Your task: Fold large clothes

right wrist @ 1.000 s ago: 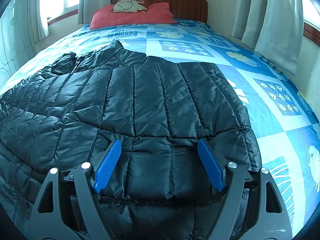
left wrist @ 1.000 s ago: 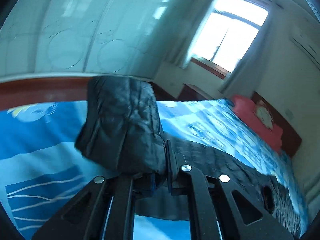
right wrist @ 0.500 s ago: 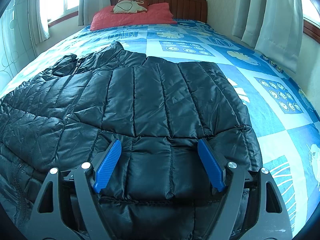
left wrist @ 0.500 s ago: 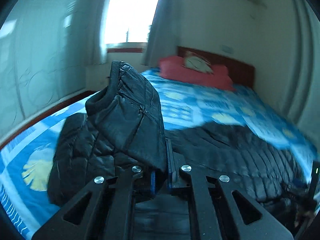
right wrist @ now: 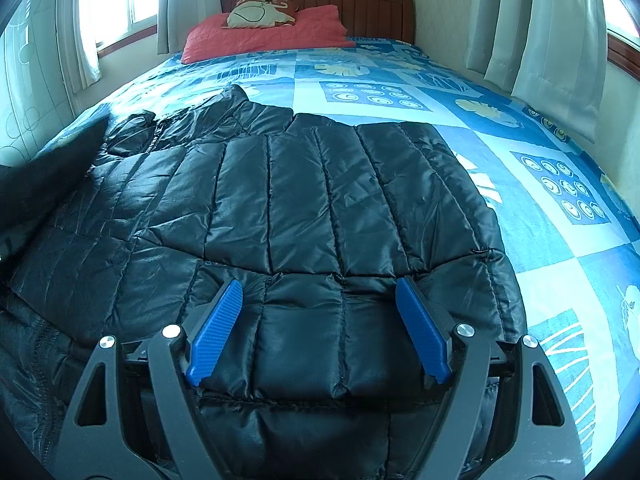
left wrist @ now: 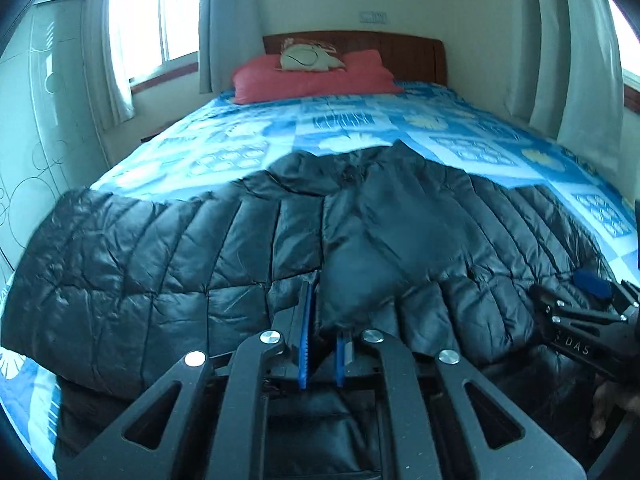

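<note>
My left gripper [left wrist: 322, 344] pinches the sleeve [left wrist: 384, 248], which runs away from me over the middle of the black jacket [right wrist: 304, 208]. My right gripper [right wrist: 318, 330], spread wide, rests on the jacket's near hem.

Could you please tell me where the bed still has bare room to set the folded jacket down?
The blue bedspread is bare between the jacket collar and the red pillow, and along the curtain side. The near end is crowded by the jacket.
</note>
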Available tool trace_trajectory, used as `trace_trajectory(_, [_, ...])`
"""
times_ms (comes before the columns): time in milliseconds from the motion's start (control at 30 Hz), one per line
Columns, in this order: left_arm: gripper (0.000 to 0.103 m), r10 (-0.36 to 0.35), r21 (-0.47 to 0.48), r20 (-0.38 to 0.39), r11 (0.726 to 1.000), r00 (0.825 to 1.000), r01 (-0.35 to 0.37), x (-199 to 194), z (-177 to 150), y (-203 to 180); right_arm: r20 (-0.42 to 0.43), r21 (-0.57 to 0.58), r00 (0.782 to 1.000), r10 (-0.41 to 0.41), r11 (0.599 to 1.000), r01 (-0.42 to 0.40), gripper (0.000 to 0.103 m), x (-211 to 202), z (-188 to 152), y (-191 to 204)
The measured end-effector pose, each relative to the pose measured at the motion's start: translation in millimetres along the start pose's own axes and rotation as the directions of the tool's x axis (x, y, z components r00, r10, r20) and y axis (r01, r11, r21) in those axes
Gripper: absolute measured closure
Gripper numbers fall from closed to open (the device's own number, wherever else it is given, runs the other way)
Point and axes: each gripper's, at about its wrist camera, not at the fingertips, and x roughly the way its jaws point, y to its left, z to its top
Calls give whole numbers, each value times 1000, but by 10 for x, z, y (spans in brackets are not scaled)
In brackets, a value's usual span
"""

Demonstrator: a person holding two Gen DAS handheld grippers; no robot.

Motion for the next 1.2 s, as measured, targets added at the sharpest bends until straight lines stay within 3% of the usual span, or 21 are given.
trace_trajectory(300, [82, -19, 55, -36, 998, 999, 21, 84, -19, -196, 1, 7, 1000, 7, 1000, -7, 23, -13, -5, -32])
trace_trajectory(533, [44, -29, 23, -42, 999, 999, 30, 36, -26, -104, 29, 28, 1000, 7, 1000, -8, 23, -228, 40, -28])
trace_trajectory(567, [43, -31, 19, -35, 999, 999, 32, 16, -28, -84, 37, 32, 999, 11, 999, -12, 23, -285, 48, -14])
trace_trajectory(767, [43, -67, -9, -39, 998, 997, 67, -99, -34, 42, 76, 48, 991, 110, 992, -114, 23, -536, 205, 257])
trace_trajectory(1033, [42, -66, 4, -43, 998, 997, 66, -254, -205, 286, -36, 168, 947, 321, 936, -310, 23, -229, 323, 810])
trace_trajectory(1133, [41, -61, -6, -63, 998, 996, 61, -172, -221, 337, -96, 209, 919, 383, 910, -357, 23, -80, 295, 995])
trace_trajectory(1200, [41, -66, -22, -72, 998, 995, 64, -103, -213, 358, -114, 197, 913, 392, 910, -366, 23, -41, 272, 1117])
